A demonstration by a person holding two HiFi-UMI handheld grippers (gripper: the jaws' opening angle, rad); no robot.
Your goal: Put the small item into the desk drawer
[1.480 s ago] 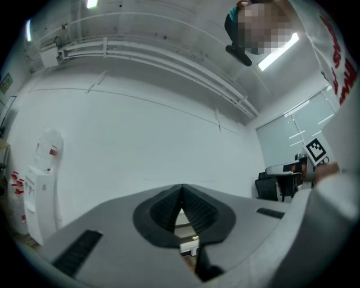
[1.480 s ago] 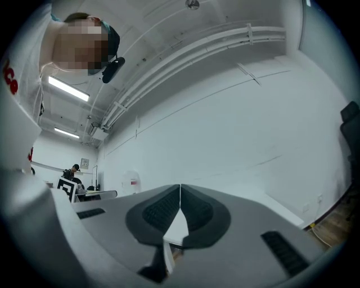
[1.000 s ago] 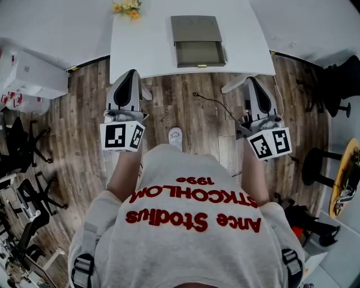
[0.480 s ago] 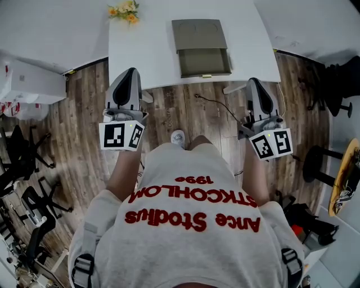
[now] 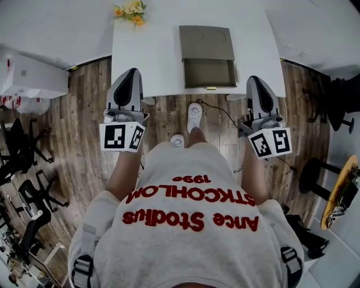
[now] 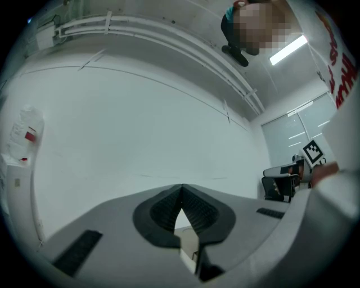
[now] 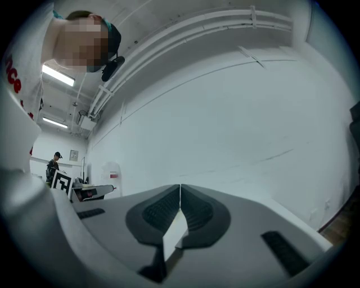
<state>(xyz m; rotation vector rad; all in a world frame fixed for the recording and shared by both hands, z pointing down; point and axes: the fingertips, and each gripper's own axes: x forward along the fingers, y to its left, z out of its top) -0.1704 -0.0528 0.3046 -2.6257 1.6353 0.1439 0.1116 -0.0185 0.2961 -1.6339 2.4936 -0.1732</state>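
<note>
An olive-grey drawer box (image 5: pixel 206 40) stands on the white desk (image 5: pixel 146 50). Its drawer (image 5: pixel 209 72) is pulled open toward me, and what shows of its inside looks bare. My left gripper (image 5: pixel 133 73) hangs over the wooden floor just short of the desk's front edge, left of the drawer. My right gripper (image 5: pixel 254 80) is at the same edge on the drawer's right. Both point level toward the desk. In the left gripper view the pads of the left gripper (image 6: pixel 181 189) meet with nothing between them, as do those of the right gripper (image 7: pixel 180 189). No small item shows in any view.
Yellow flowers (image 5: pixel 130 10) stand at the desk's far left corner. A black cable (image 5: pixel 224 112) trails on the floor under the desk edge, near my shoe (image 5: pixel 194 115). White boxes (image 5: pixel 31 76) and black chairs (image 5: pixel 22 152) stand left, a stool (image 5: pixel 315 177) right.
I have stepped toward the desk, and one shoe has come forward under its edge. Both grippers have moved with me up to the desk's front edge, still shut.
</note>
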